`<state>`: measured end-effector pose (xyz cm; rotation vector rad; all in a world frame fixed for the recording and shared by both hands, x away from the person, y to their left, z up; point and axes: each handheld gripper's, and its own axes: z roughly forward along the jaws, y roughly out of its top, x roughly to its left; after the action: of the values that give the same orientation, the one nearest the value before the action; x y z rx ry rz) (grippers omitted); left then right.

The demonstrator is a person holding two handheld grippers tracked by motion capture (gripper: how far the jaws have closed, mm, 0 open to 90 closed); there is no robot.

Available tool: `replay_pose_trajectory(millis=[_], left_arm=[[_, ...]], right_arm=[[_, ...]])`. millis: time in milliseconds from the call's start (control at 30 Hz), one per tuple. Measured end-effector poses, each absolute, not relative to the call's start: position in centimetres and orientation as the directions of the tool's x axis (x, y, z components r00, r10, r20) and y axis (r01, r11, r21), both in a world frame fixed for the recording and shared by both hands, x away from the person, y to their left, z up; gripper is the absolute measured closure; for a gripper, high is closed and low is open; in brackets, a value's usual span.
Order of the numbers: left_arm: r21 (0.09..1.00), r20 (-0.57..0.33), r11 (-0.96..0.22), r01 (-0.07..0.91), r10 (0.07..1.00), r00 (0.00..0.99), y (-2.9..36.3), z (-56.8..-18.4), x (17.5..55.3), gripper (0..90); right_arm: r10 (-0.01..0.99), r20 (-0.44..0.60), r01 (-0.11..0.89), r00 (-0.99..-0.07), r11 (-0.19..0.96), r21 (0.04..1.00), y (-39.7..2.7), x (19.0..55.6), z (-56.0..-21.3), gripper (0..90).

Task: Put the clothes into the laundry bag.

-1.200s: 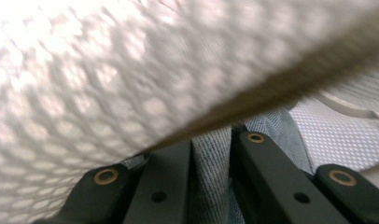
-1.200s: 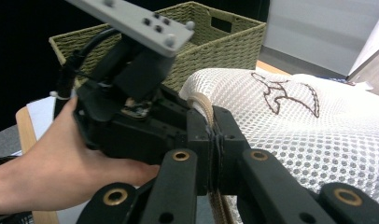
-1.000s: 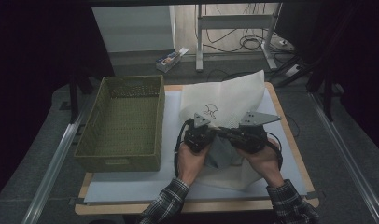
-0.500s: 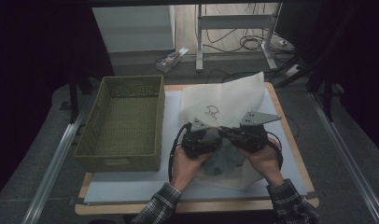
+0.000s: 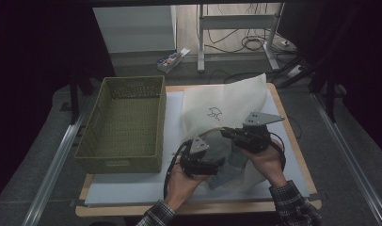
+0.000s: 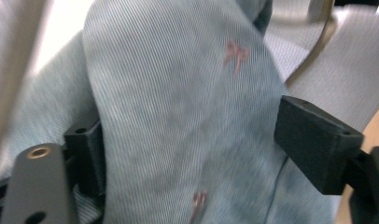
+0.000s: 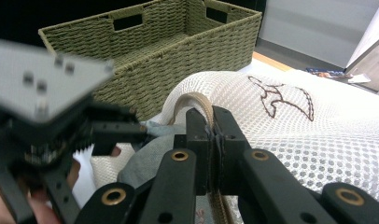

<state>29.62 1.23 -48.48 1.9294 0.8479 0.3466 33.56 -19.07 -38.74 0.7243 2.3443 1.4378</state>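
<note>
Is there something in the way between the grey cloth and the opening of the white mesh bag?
Nothing visible blocks it. The right gripper holds the mesh bag by its tan rim, and the grey cloth lies between the opened left gripper jaws.

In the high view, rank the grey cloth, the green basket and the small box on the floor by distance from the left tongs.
1. Grey cloth: right at the left tongs.
2. Green basket: to their left on the table.
3. Small box: on the floor beyond the table.
</note>
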Motion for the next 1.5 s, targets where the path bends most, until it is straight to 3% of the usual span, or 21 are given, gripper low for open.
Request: replay_pose_trajectory(millis=[200, 433, 533, 633, 733, 833, 900, 1033, 1267, 1500], left_arm=[[0.837, -0.086, -0.345, 0.425, 0.684, 0.724, 0.4, -51.5, 29.5, 11.9], [0.769, -0.012, -0.456, 0.447, 0.690, 0.724, -0.9, -53.2, 29.4, 10.9], [0.753, 0.037, -0.493, 0.437, 0.694, 0.719, -1.3, -53.6, 29.3, 14.3], [0.739, 0.044, -0.496, 0.455, 0.710, 0.703, -1.1, -53.2, 29.3, 28.0], [0.731, 0.126, -0.531, 0.427, 0.722, 0.681, -0.3, -53.3, 29.3, 62.6], [0.717, 0.142, -0.549, 0.429, 0.718, 0.681, -0.3, -53.1, 29.4, 73.8], [0.715, 0.161, -0.561, 0.417, 0.713, 0.682, -0.5, -52.9, 29.3, 78.2], [0.772, 0.020, -0.440, 0.459, 0.738, 0.675, 0.9, -52.1, 30.1, 81.1], [0.850, -0.060, -0.295, 0.436, 0.769, 0.637, 1.8, -48.4, 30.9, 82.0], [0.880, -0.050, -0.257, 0.399, 0.786, 0.616, 1.5, -46.2, 32.1, 83.0]], right_arm=[[0.556, 0.006, 0.260, -0.831, 0.378, 0.889, -18.9, 33.5, -38.8, 85.3], [0.565, 0.014, 0.266, -0.825, 0.365, 0.892, -19.4, 33.7, -38.7, 85.2], [0.566, 0.014, 0.265, -0.824, 0.364, 0.893, -19.4, 33.7, -38.7, 85.2], [0.565, 0.012, 0.263, -0.825, 0.365, 0.893, -19.3, 33.7, -38.7, 85.2], [0.564, 0.014, 0.266, -0.826, 0.367, 0.891, -19.3, 33.7, -38.7, 85.2], [0.562, 0.012, 0.264, -0.827, 0.369, 0.891, -19.2, 33.7, -38.8, 85.3], [0.561, 0.013, 0.265, -0.827, 0.369, 0.891, -19.2, 33.7, -38.8, 85.3], [0.562, 0.014, 0.268, -0.827, 0.371, 0.889, -19.2, 33.7, -38.9, 85.3], [0.562, 0.016, 0.271, -0.827, 0.373, 0.888, -19.1, 33.7, -39.0, 85.3], [0.557, 0.013, 0.265, -0.830, 0.374, 0.889, -19.0, 33.5, -38.8, 85.3]])
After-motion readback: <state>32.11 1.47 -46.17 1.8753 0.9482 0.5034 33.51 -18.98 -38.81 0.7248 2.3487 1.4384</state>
